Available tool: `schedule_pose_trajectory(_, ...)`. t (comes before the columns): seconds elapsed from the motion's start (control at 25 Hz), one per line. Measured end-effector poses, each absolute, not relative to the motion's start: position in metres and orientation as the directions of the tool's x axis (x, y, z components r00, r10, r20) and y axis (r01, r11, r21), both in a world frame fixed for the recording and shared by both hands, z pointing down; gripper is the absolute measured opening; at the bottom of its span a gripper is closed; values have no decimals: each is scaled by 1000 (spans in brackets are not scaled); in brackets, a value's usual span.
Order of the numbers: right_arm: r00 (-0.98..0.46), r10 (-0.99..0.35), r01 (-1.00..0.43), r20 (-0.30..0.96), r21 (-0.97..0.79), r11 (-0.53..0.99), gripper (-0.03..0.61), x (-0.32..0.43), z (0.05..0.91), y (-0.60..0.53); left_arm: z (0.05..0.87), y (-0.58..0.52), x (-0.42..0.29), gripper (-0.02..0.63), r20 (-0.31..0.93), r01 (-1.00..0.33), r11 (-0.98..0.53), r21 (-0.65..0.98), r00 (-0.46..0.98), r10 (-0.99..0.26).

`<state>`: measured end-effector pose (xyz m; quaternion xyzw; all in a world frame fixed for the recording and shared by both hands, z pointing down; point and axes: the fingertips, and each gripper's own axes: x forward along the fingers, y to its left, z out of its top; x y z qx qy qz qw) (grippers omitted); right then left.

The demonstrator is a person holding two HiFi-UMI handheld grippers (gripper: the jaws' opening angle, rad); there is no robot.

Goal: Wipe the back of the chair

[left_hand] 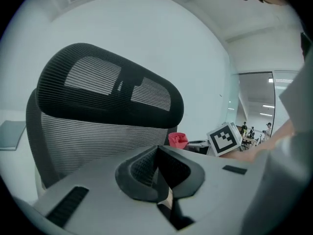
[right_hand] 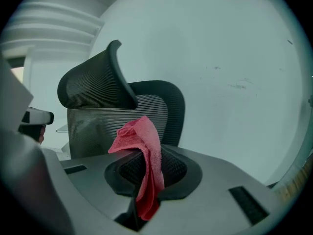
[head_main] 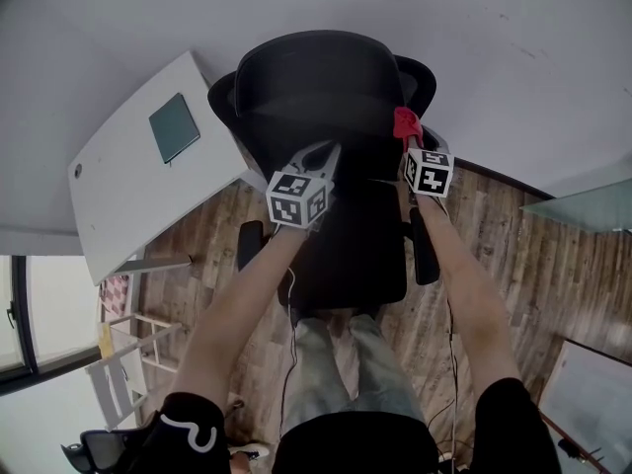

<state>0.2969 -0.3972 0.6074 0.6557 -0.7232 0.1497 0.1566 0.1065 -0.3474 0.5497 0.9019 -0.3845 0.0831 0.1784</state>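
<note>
Now, head view first: standing at the seat (head_main: 355, 255) side of the chair (head_main: 296, 107), looking steeply down past the headrest (head_main: 316, 67) and the mesh back (head_main: 360, 161), with wooden floor (head_main: 504, 235) below and a white desk (head_main: 128, 196) off to the left. Reaching both arms forward, holding the left gripper (head_main: 331, 149) at the left part of the backrest's top and the right gripper (head_main: 407, 134) at the right part, carrying a red cloth (head_main: 406, 123) at its tip, just beside the back's upper edge. Left gripper view next: showing the jaws pressed together with nothing between them, pointing at the mesh back below the headrest, and catching the red cloth and the right gripper's marker cube (left_hand: 225, 137) off to the right. Right gripper view last: pinching the red cloth (right_hand: 146, 136) between closed jaws, one fold standing up above the tips and the rest hanging down in front, facing the mesh back from near its right edge with the headrest up and to the left. Not confirming contact between cloth and mesh in any view; looking close, probably just apart. Judging the step as the approach to a wiping stroke, with the wiping itself seemingly not under way. Needing next, on that reading: laying the cloth flat onto the mesh with light pressure, then sweeping across or down the back, keeping the pinch firm against slipping, possibly bracing the frame with the empty left gripper against swivelling.
</note>
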Motion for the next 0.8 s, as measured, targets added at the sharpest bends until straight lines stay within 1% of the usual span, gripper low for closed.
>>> schedule_pose_trajectory(0.2, -200, -879, -979, 433, -50, 198, 72, 218, 621, -392, 561, -342, 51, 26, 306, -764, -592, 255, 645, -700)
schedule_pose_trajectory(0.52, -373, -817, -924, 439, -102, 367, 74, 72, 633, -395, 574, -336, -69, 26, 323, -843, -459, 280, 533, -782)
schedule_pose_trajectory(0.8, -462, -766, -880, 447, -125, 458, 74, -38, 642, -404, 583, -325, -160, 25, 331, -876, -379, 297, 467, -820)
